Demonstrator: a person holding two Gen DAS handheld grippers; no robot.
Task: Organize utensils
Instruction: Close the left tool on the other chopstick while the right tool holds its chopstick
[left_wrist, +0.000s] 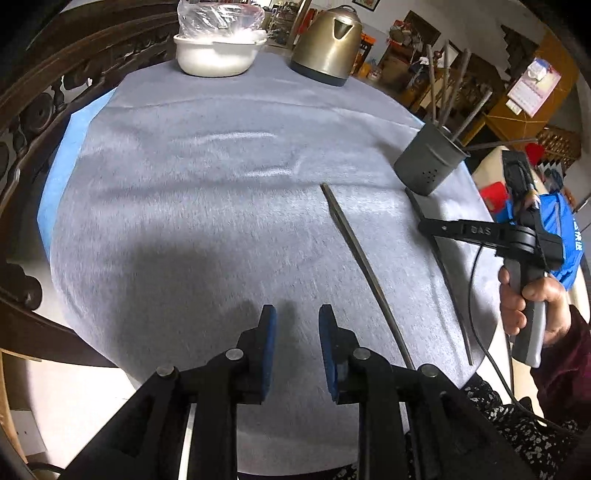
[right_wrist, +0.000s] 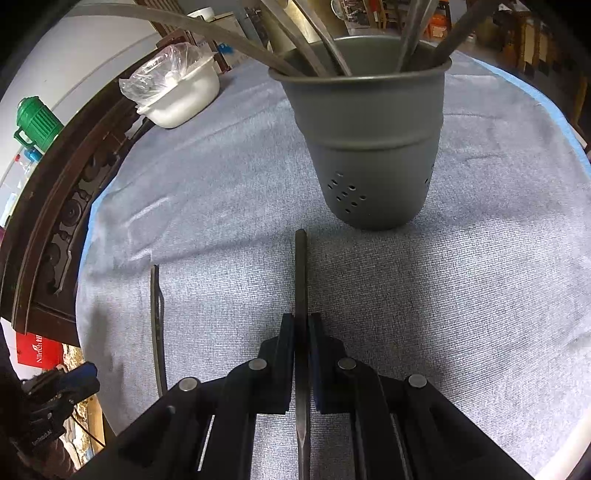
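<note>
Gripping a chopstick (right_wrist: 301, 280), right claw (right_wrist: 301, 321); tip toward holder (right_wrist: 369, 147); left claw (left_wrist: 297, 314) parted, empty.

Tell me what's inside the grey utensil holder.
Several long dark chopsticks stand inside the grey utensil holder, leaning against its rim and fanning outward. Their lower ends and the holder's bottom are hidden by its wall, so an exact count isn't possible.
</note>
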